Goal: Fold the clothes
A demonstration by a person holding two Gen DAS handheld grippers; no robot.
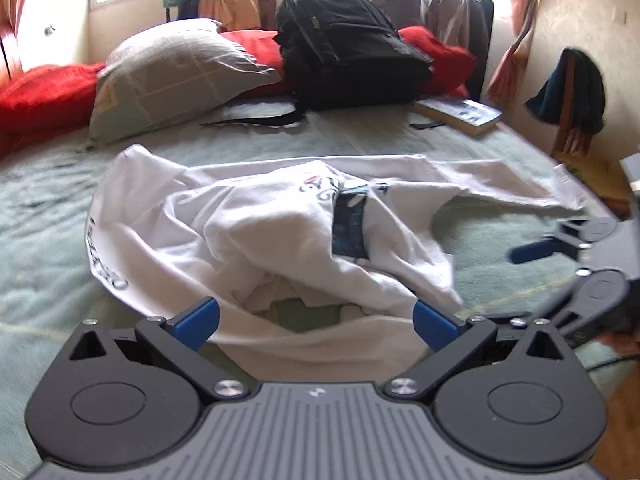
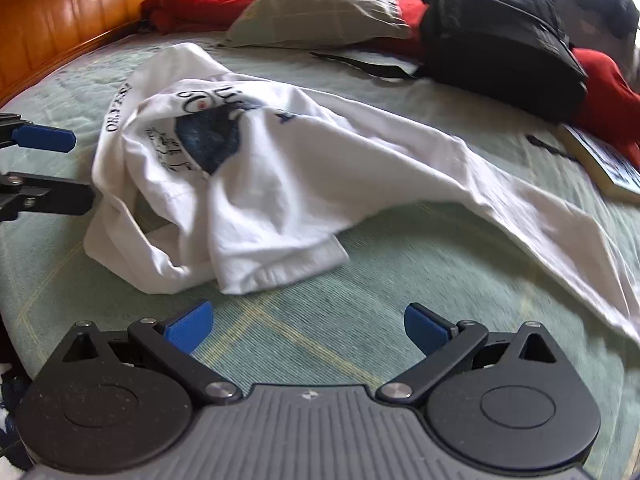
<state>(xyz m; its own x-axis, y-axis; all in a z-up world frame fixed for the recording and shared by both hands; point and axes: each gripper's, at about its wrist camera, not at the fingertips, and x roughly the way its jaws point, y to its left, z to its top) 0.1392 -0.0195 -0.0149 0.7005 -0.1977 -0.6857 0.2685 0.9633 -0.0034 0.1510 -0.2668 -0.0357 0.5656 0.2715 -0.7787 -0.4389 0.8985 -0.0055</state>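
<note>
Pale green bedding [image 2: 340,320] is covering a bed that fills both views. Nearest, the left gripper [image 1: 316,322] is hovering with its jaws spread wide, gripping nothing; the near hem of a crumpled white T-shirt [image 1: 256,236] is lying between its blue fingertips [image 1: 198,322], and the rest is heaped toward twelve o'clock. The right gripper [image 2: 308,322] is also spread wide and gripping nothing, over bare bedding; from it the shirt's bunched end is sitting toward eleven o'clock, just beyond the fingertips and not touching them, while one long part is trailing out toward three o'clock. Dark printing is showing on the shirt's folds. Farther off, at twelve o'clock, a grey pillow [image 1: 176,72], red cushions [image 1: 44,92] and a black backpack [image 1: 348,48] are resting. A book [image 1: 460,114] is lying at two o'clock.
</note>
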